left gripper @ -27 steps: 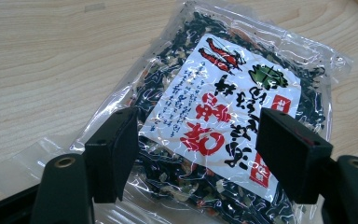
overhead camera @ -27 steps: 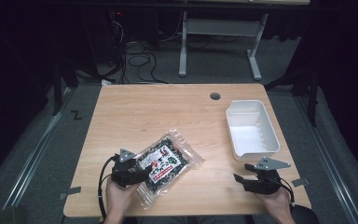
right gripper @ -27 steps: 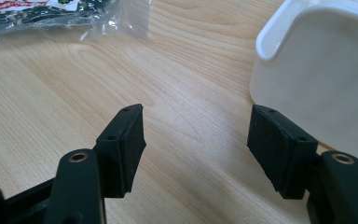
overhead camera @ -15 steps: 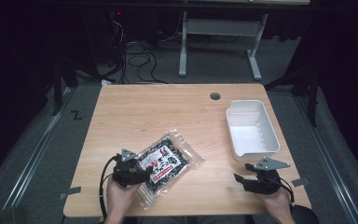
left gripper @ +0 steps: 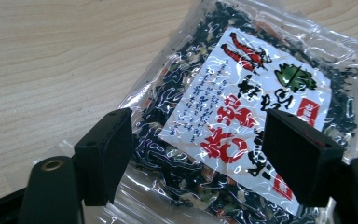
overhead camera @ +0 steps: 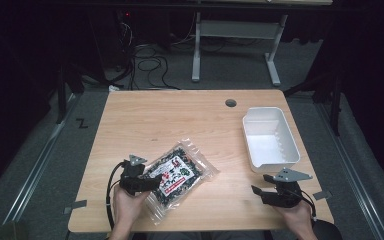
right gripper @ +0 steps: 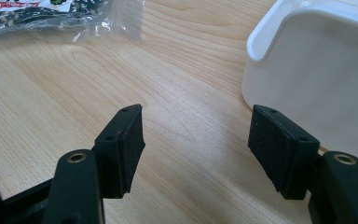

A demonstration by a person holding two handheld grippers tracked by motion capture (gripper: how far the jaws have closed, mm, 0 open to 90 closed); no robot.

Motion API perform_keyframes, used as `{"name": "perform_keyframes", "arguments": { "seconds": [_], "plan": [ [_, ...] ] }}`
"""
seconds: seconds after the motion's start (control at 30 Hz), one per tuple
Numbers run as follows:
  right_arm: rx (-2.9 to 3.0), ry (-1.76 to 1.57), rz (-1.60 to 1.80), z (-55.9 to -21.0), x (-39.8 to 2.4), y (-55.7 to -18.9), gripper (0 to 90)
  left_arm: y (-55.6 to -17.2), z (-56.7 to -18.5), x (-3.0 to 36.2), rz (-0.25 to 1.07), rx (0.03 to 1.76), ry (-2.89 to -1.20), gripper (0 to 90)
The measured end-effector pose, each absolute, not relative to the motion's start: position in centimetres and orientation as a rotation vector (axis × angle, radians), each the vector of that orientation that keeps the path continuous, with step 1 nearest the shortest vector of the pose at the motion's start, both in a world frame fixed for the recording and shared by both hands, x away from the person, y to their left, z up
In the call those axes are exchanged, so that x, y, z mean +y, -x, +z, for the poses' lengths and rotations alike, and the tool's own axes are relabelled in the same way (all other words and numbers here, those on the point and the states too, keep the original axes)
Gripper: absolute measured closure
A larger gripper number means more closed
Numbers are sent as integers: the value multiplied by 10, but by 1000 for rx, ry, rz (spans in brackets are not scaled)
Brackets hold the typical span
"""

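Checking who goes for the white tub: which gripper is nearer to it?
Right. The right gripper sits just below the white tub; the left gripper is across the table, over the seaweed bag.

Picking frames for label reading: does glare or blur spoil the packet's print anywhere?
Left gripper view: the packet is sharp, with fine white glints on its crinkled film, label mostly legible. High view: the packet is small and soft, surroundings dark. Right gripper view: its corner is cropped and blurred.

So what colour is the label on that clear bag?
White label with red and black characters; clearest in the left gripper view.
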State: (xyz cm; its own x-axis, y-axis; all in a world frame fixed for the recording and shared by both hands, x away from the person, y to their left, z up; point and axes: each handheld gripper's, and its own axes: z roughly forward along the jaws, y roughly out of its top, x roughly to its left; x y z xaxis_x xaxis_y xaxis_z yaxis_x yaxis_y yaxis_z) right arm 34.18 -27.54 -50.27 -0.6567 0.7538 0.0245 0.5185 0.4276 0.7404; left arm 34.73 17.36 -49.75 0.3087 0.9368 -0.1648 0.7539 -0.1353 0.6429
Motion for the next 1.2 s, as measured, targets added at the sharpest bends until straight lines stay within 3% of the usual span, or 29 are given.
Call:
{"name": "perform_keyframes", "arguments": {
  "seconds": [0.43, 1.2],
  "plan": [
    [2384, -1079, 1067, -502, -275, -341, 364, -363, -509, 174, 356, 1649, -1946, 211],
    [2384, -1074, 1064, -503, -275, -341, 368, -367, -517, 162, 326, 1593, -2036, 219]
  ]
}}
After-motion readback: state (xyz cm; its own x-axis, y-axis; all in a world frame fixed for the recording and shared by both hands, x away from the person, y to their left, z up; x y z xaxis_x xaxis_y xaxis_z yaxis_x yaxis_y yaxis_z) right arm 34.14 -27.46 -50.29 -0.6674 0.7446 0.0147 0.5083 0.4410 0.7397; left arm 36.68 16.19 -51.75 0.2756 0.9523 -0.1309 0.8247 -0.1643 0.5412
